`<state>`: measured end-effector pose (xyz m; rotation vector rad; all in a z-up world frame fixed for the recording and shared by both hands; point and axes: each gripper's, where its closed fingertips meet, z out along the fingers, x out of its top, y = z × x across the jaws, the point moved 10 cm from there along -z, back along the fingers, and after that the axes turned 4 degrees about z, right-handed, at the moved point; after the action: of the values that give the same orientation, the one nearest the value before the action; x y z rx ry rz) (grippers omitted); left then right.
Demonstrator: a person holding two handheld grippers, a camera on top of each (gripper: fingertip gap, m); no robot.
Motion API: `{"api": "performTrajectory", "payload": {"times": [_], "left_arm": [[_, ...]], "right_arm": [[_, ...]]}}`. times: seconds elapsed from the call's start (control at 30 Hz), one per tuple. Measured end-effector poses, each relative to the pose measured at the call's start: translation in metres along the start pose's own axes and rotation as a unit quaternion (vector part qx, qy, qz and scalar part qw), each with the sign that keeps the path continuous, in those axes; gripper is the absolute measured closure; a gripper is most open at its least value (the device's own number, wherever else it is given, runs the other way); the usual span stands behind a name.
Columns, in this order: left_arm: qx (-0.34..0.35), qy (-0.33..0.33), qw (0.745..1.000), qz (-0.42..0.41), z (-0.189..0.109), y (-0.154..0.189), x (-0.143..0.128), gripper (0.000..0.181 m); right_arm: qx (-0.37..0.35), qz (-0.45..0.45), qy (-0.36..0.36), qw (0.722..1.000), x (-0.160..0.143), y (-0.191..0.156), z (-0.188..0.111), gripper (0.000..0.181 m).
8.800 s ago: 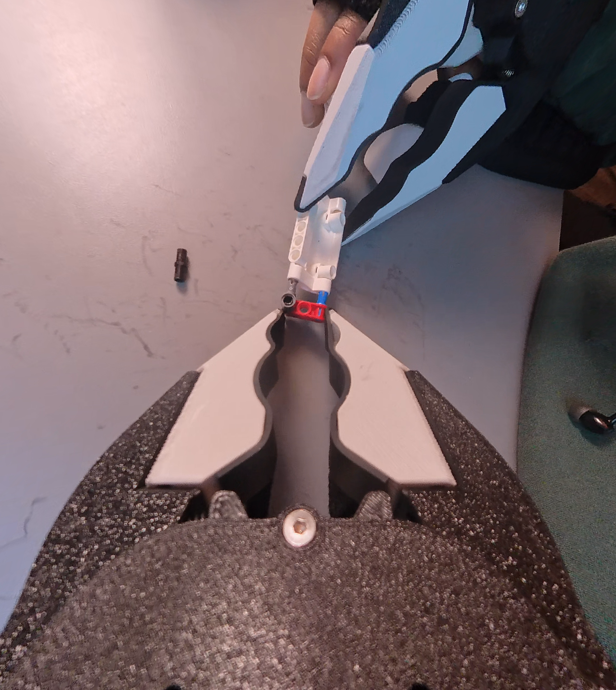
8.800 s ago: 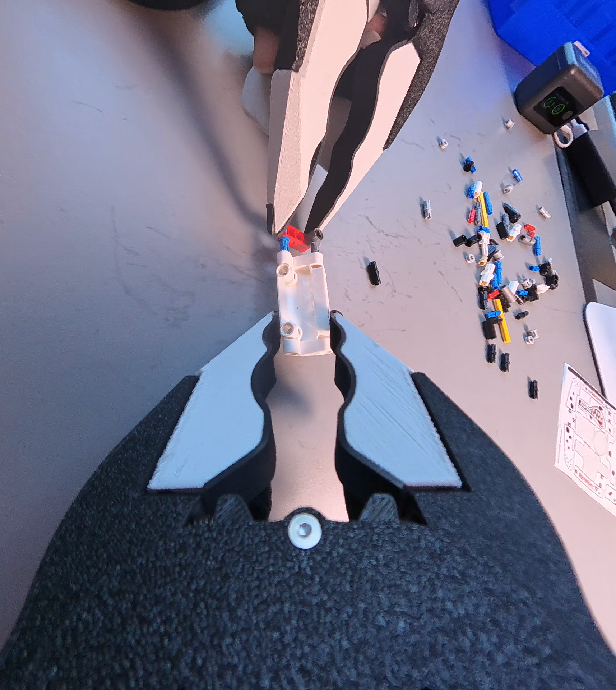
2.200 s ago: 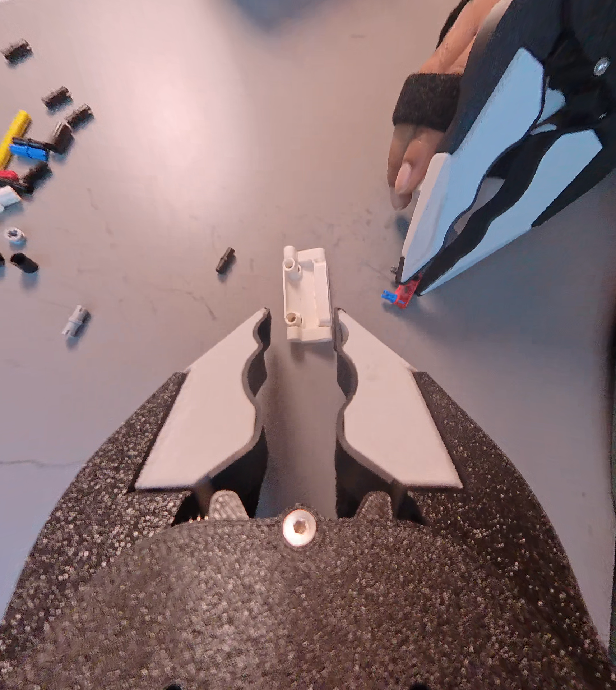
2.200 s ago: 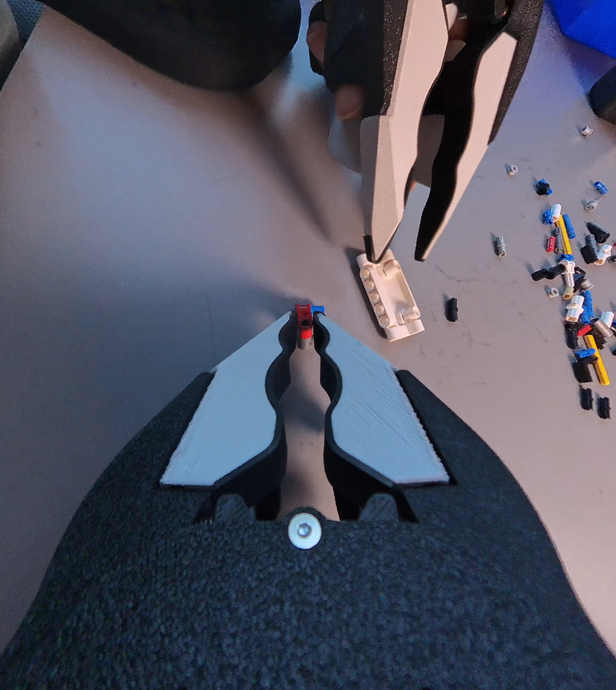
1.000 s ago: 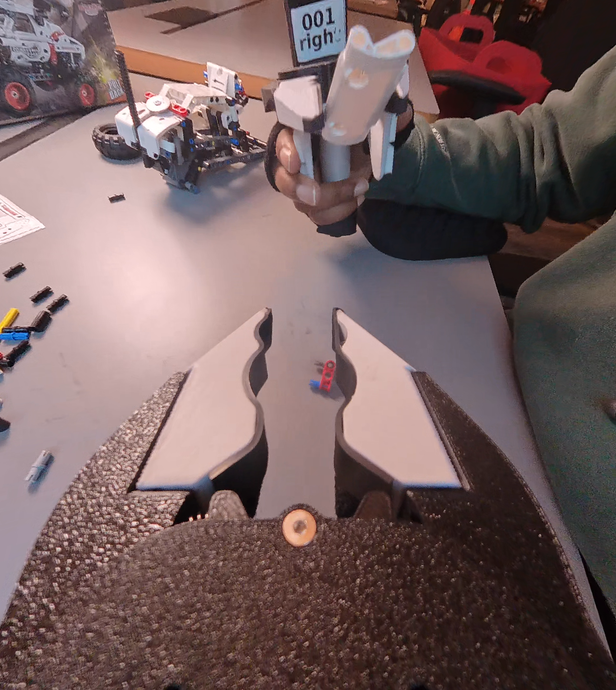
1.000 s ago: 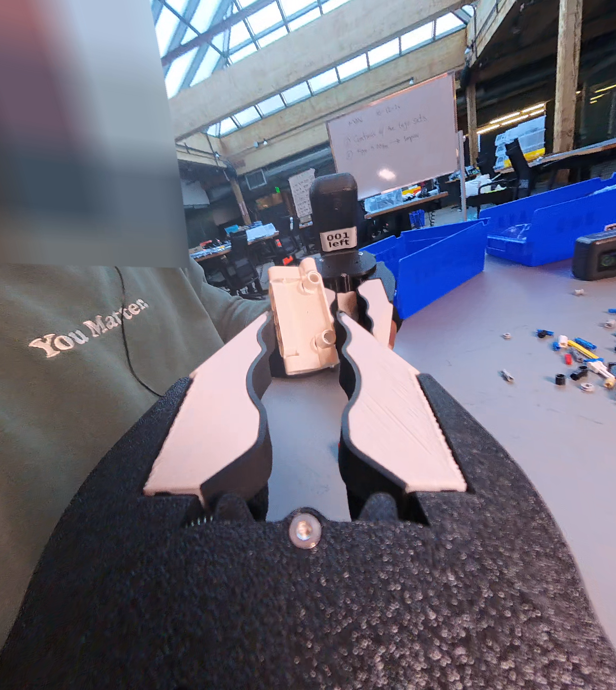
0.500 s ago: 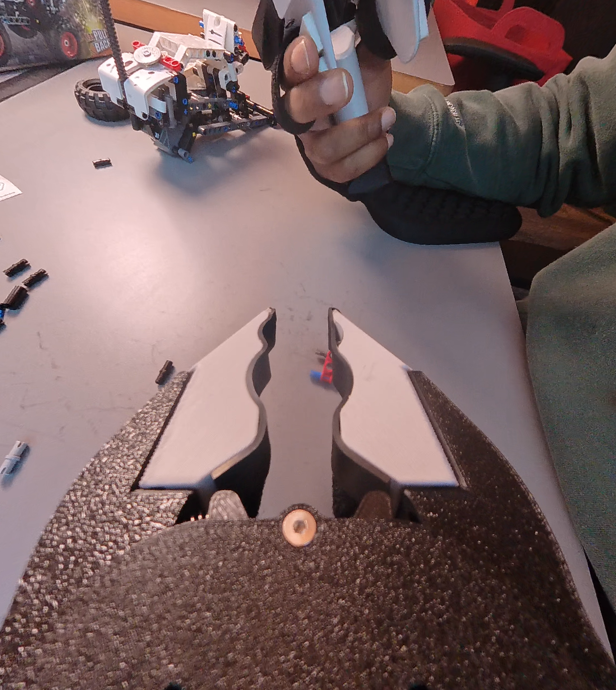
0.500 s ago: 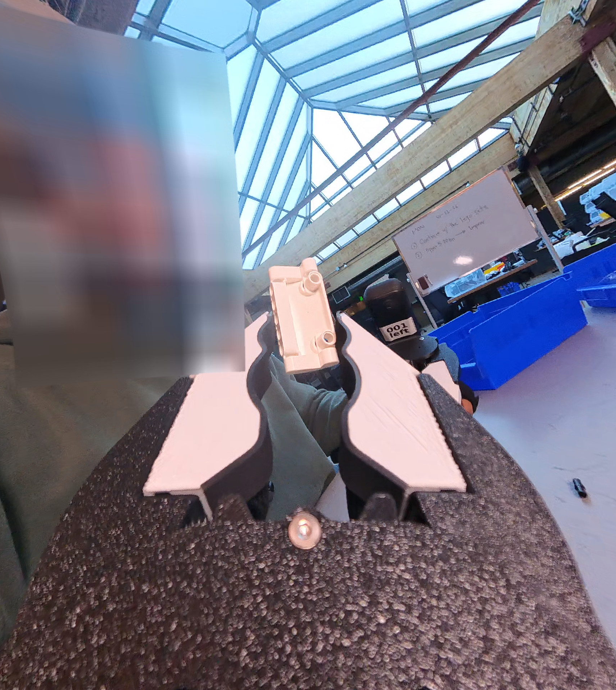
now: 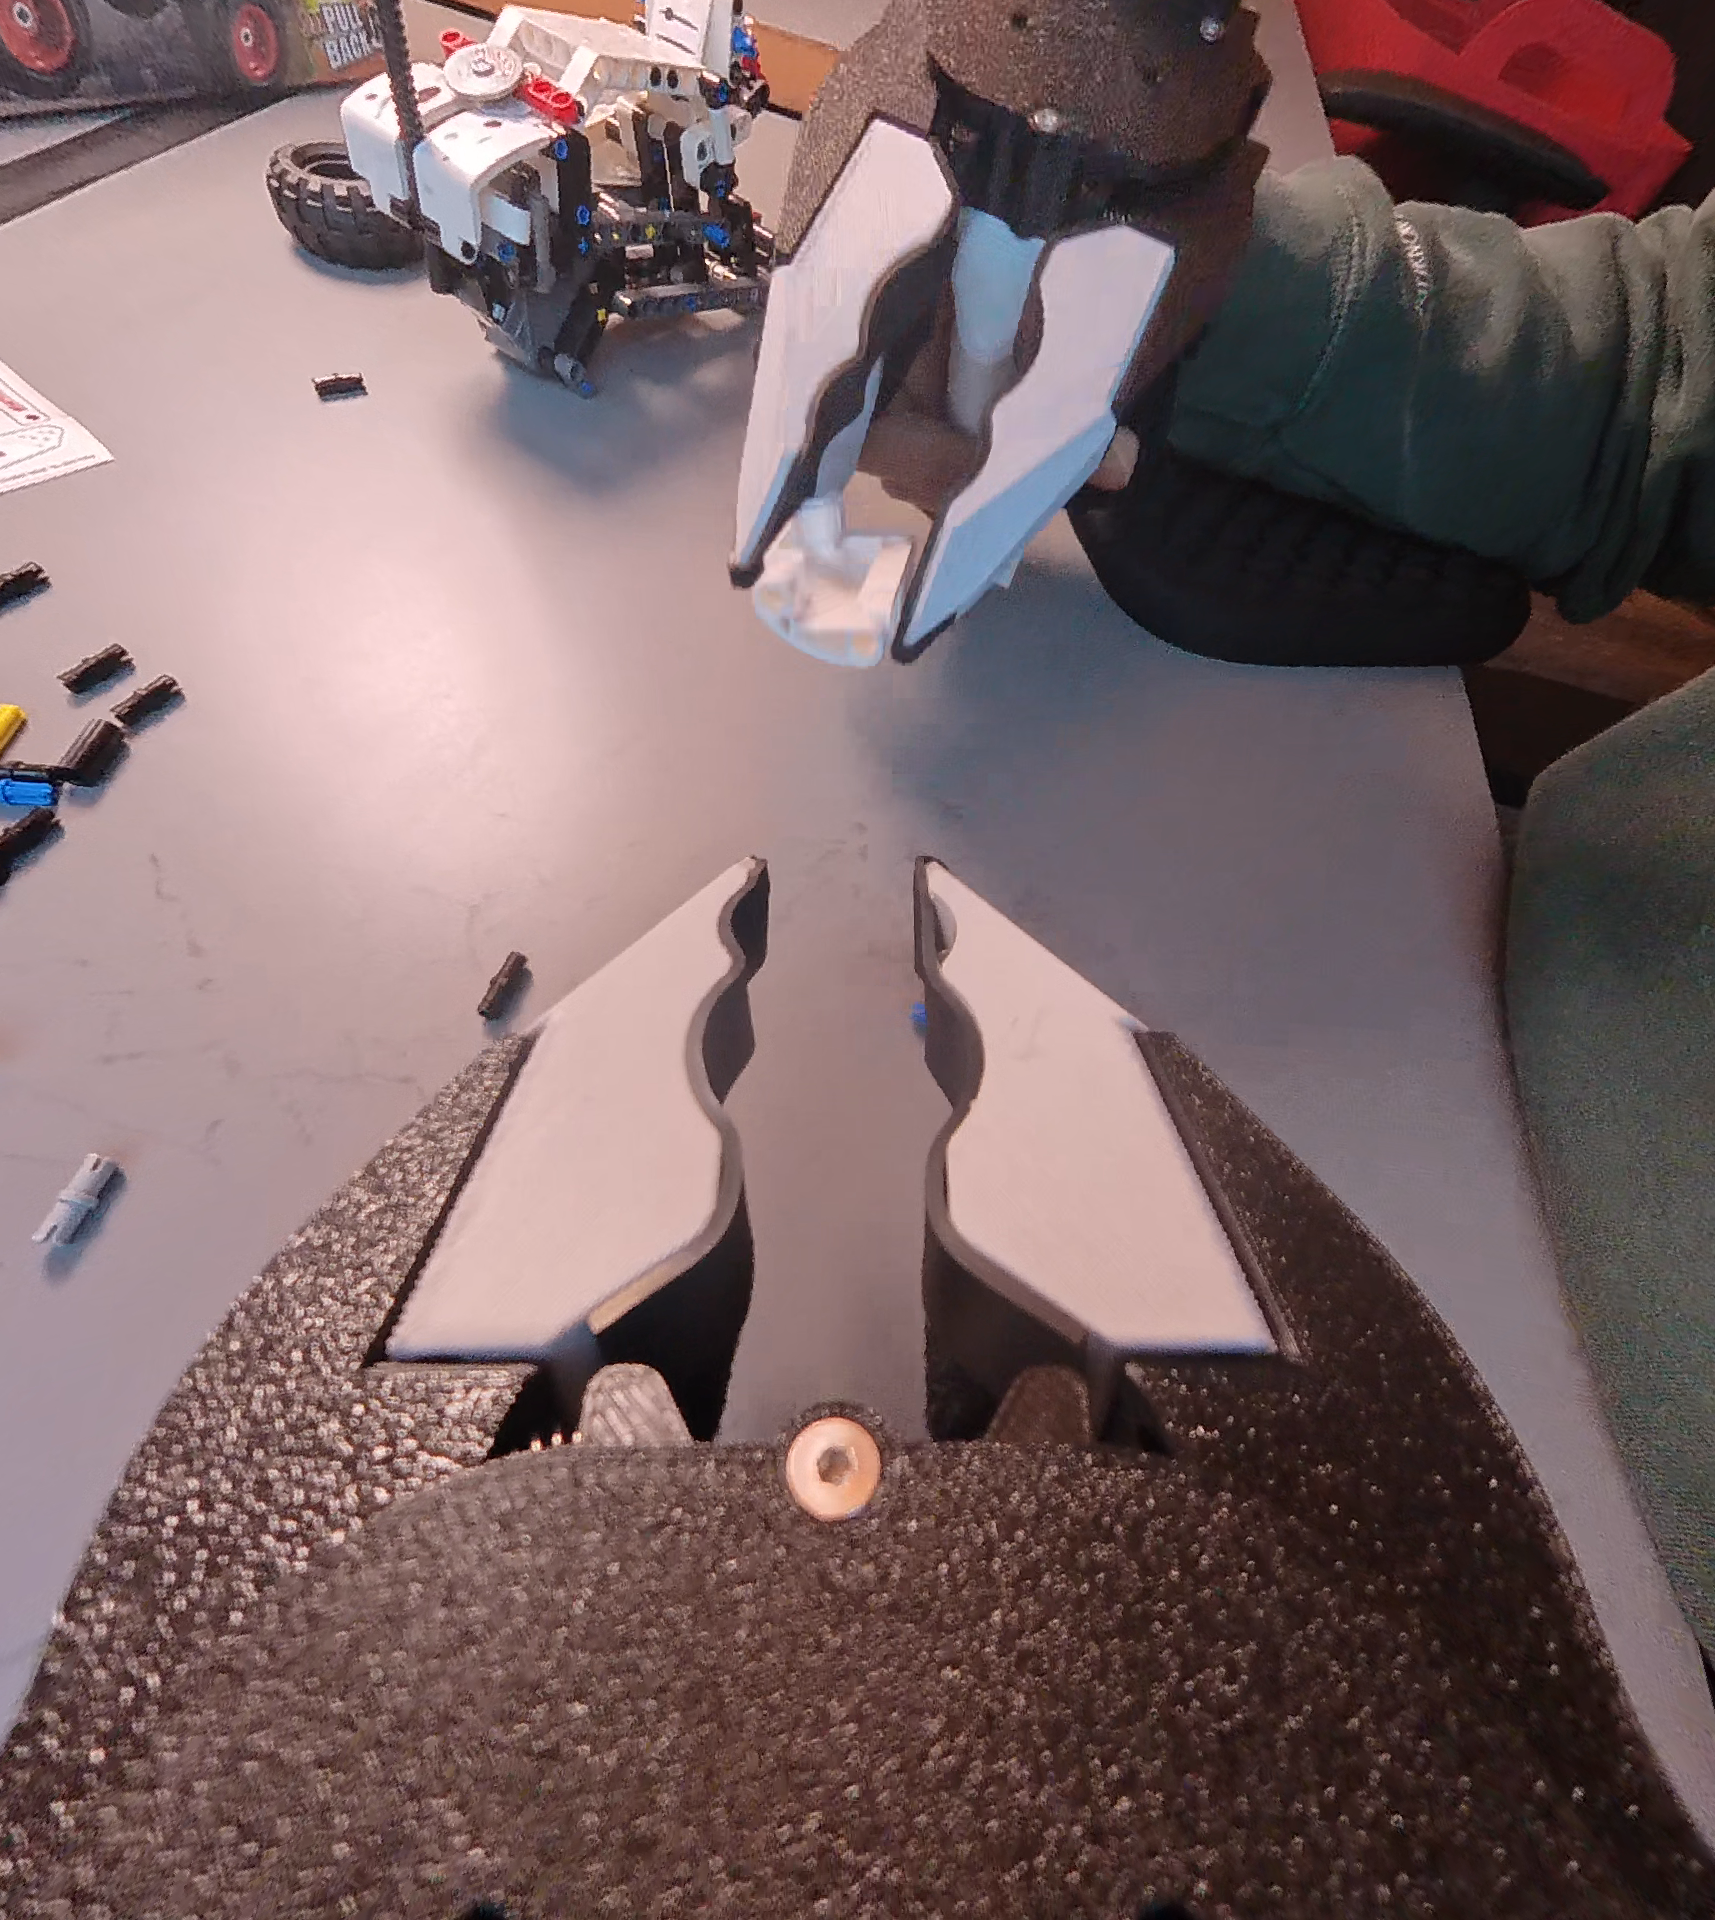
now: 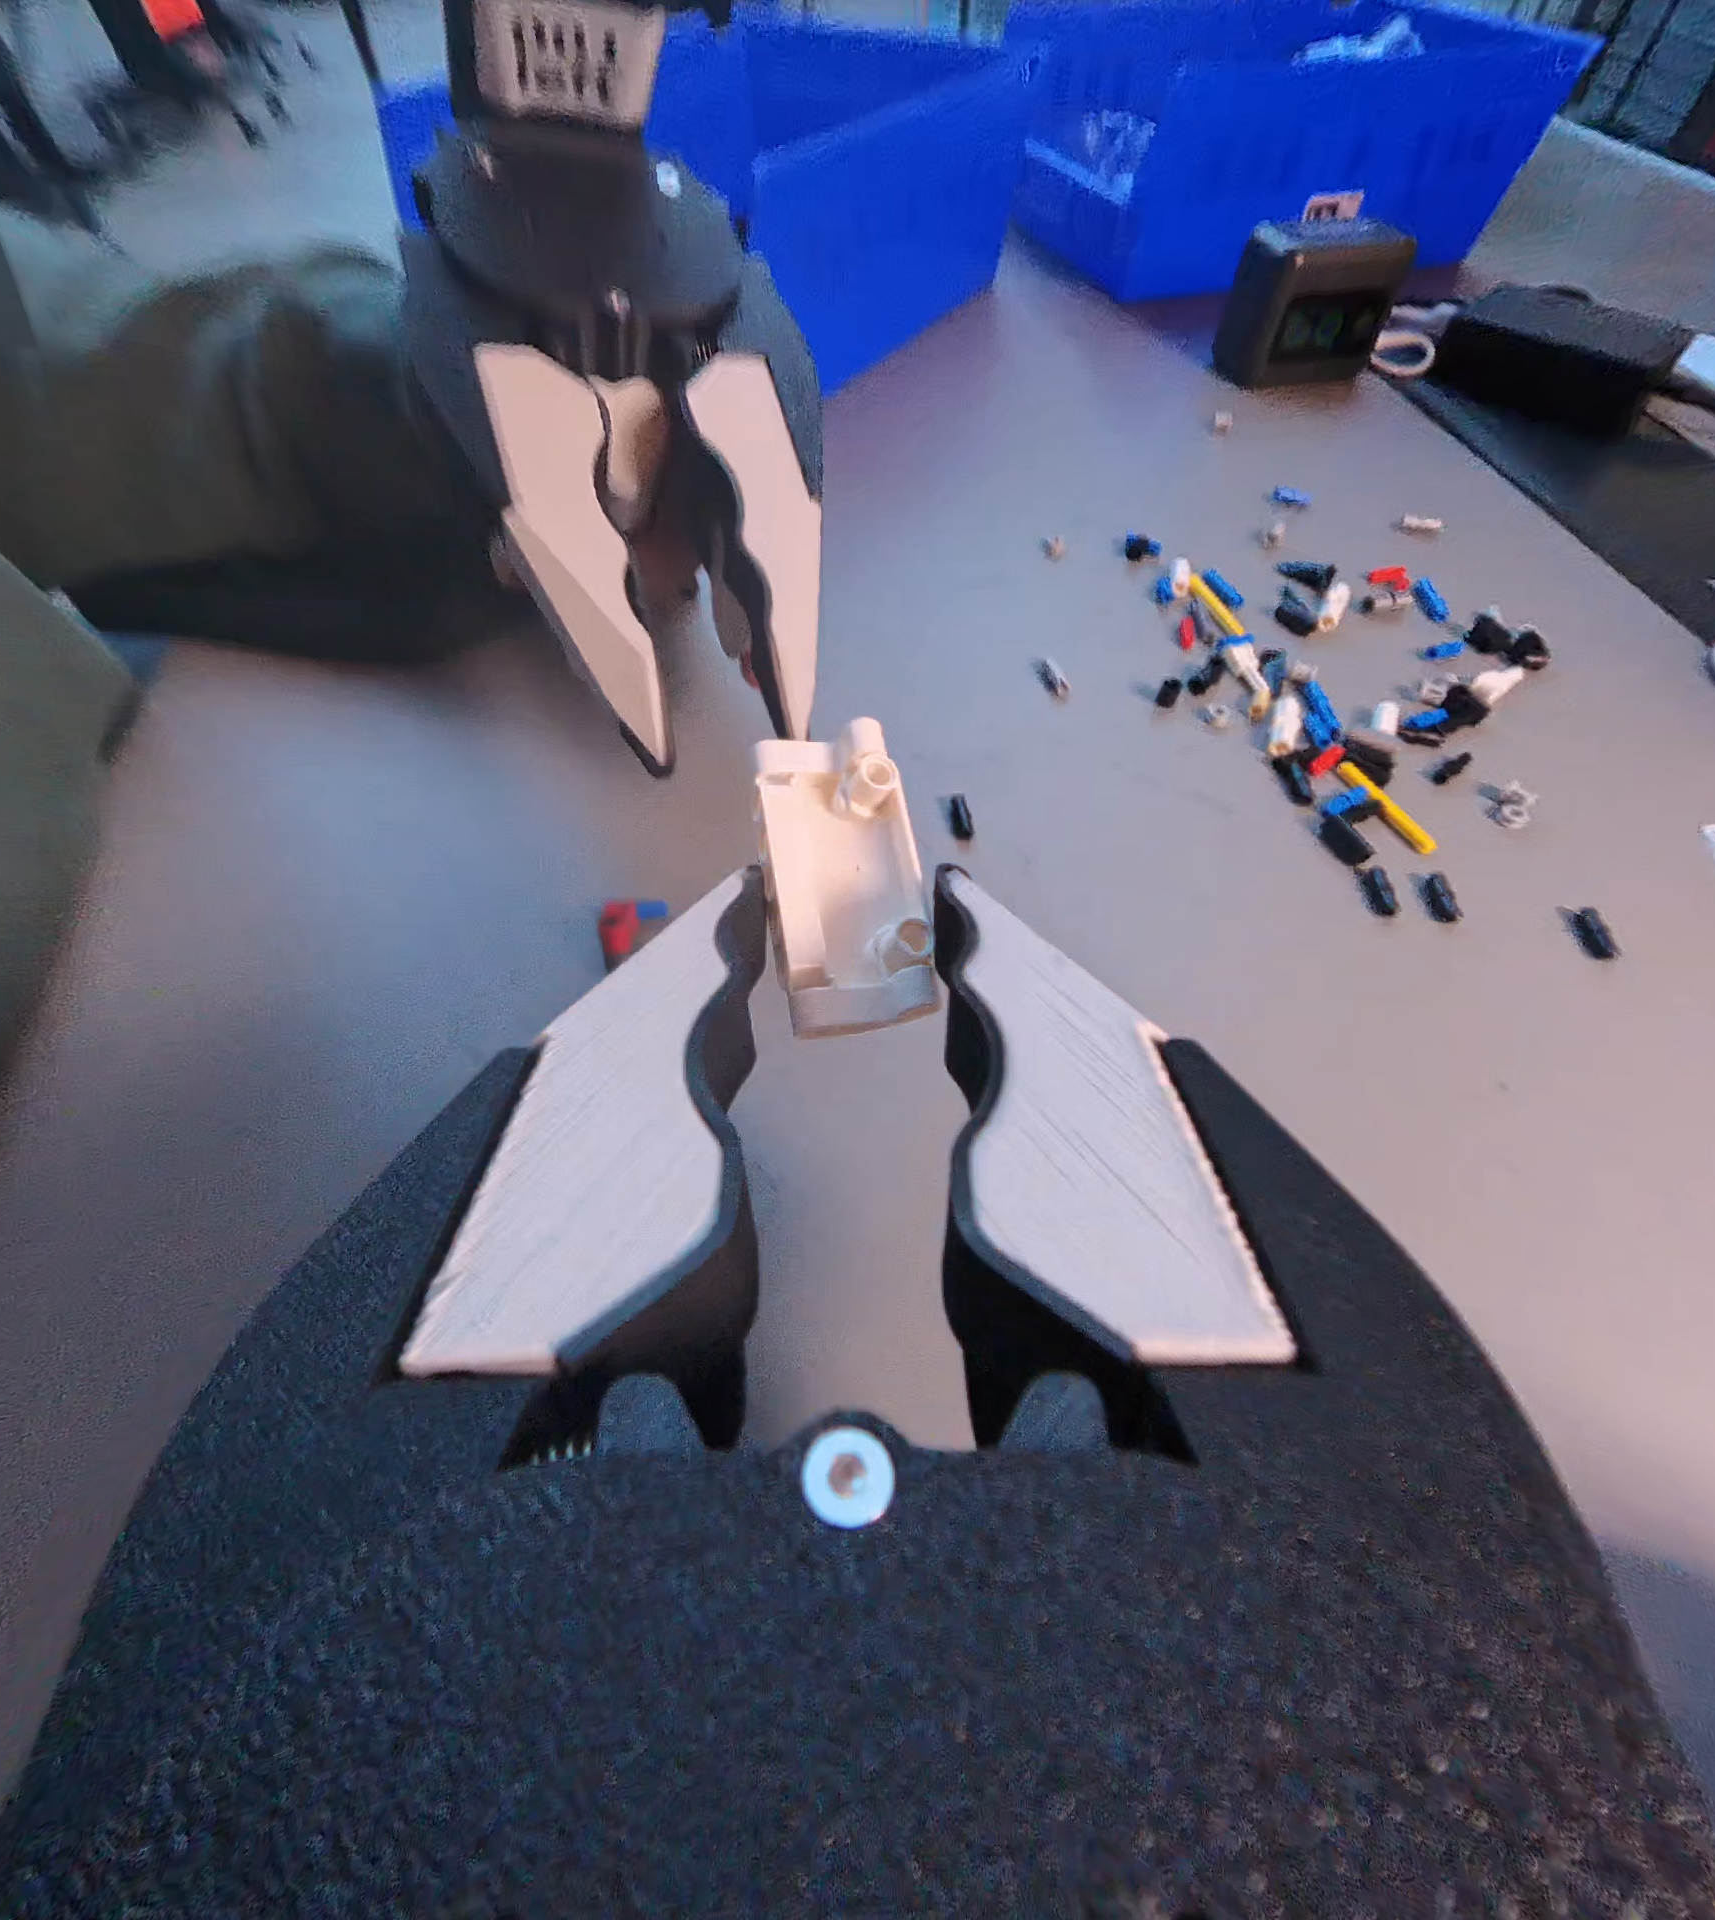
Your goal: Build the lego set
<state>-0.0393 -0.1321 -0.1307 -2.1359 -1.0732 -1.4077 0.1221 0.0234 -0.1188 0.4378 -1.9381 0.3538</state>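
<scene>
Glossy white plastic panel (image 10: 848,894); smooth matt grey table (image 9: 417,644); rough black hand-held gripper (image 9: 840,868).

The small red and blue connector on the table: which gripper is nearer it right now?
Left. The left gripper hangs open just over the red and blue connector; the right gripper is beside it, shut on the white panel.

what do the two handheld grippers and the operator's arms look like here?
Both match: the left gripper and right gripper have a black speckled, textured shell, pale grey wedge-shaped jaws with wavy black inner edges, and a silver screw at the base centre. A white label sits on the left one's top. The person wears dark green sleeves and black wrist cuffs. No cables visible.
</scene>
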Motion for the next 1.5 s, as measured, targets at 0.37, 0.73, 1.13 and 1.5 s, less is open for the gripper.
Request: {"api": "performTrajectory", "payload": {"times": [0.37, 0.73, 1.13, 1.5], "left_arm": [[0.01, -0.037, 0.999, -0.001, 0.01, -0.002, -0.006, 0.154], [0.01, -0.037, 0.999, -0.005, 0.01, -0.003, -0.006, 0.154], [0.012, -0.035, 0.999, -0.005, 0.009, -0.003, -0.006, 0.154], [0.012, -0.037, 0.999, -0.001, 0.008, -0.002, -0.006, 0.153]], "right_arm": [[-0.043, -0.091, -0.167, 0.981, -0.027, -0.01, 0.021, 0.149], [-0.045, -0.08, -0.176, 0.98, -0.028, -0.01, 0.021, 0.149], [-0.047, -0.071, -0.178, 0.98, -0.028, -0.009, 0.02, 0.147], [-0.049, -0.086, -0.196, 0.976, -0.029, -0.008, 0.009, 0.146]]}}
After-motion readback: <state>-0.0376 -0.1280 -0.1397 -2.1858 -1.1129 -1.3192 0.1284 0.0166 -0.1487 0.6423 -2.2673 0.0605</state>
